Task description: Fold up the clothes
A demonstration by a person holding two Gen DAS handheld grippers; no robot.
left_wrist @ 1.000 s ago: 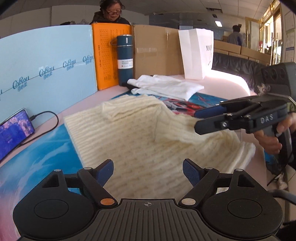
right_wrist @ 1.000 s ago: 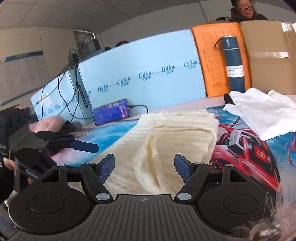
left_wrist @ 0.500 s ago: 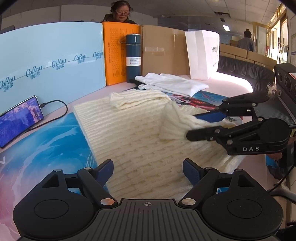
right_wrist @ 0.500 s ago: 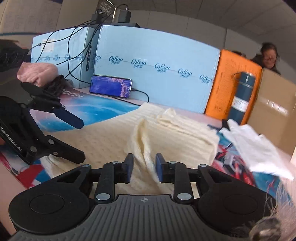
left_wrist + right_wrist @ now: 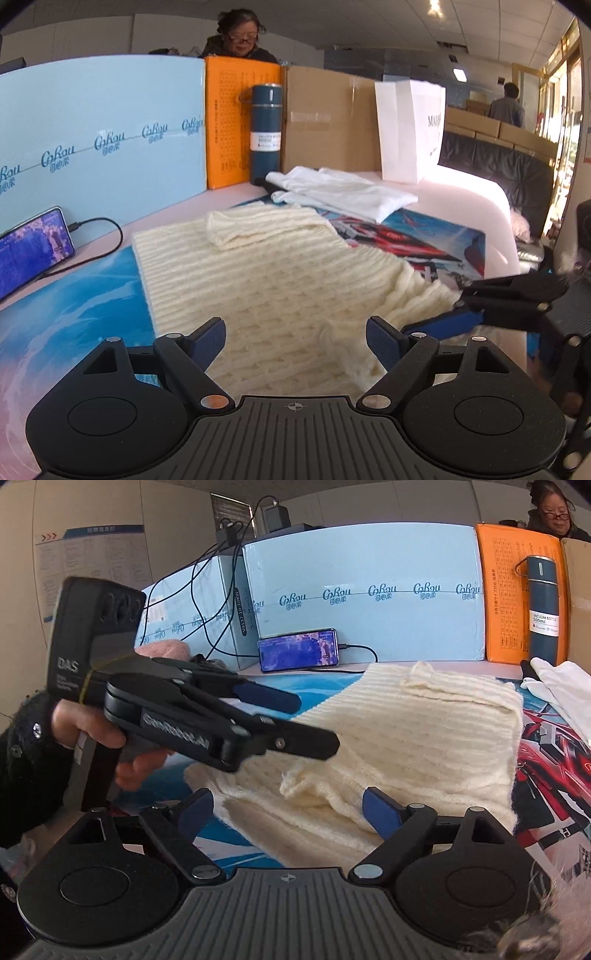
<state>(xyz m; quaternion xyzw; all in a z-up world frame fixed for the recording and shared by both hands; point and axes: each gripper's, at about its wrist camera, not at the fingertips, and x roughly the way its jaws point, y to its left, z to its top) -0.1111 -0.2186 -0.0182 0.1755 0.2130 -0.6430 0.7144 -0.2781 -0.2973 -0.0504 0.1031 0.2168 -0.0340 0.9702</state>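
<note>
A cream knit sweater point(image 5: 277, 280) lies flat on the printed mat, with one sleeve folded across its far end. My left gripper point(image 5: 297, 336) hovers open over its near hem with only flat fabric below. At the sweater's right edge my right gripper point(image 5: 436, 308) has its jaws opening. In the right wrist view a bunched fold of the sweater point(image 5: 424, 731) lies between the right gripper point(image 5: 288, 808) fingers, and the pads do not press it. The left gripper point(image 5: 314, 723) is seen from the side, held in a hand over the sweater's left part.
A white garment point(image 5: 343, 192) lies beyond the sweater. Behind stand blue foam boards point(image 5: 103, 140), an orange box point(image 5: 229, 122), a blue vacuum bottle point(image 5: 266, 133), a cardboard box point(image 5: 328, 118) and a white paper bag point(image 5: 406, 129). A plugged-in phone point(image 5: 29, 251) lies left. A person stands behind the boxes.
My right gripper, shut on a raised fold of the sweater half a second ago, has opened and let it drop at the right edge. The left gripper stayed open.
</note>
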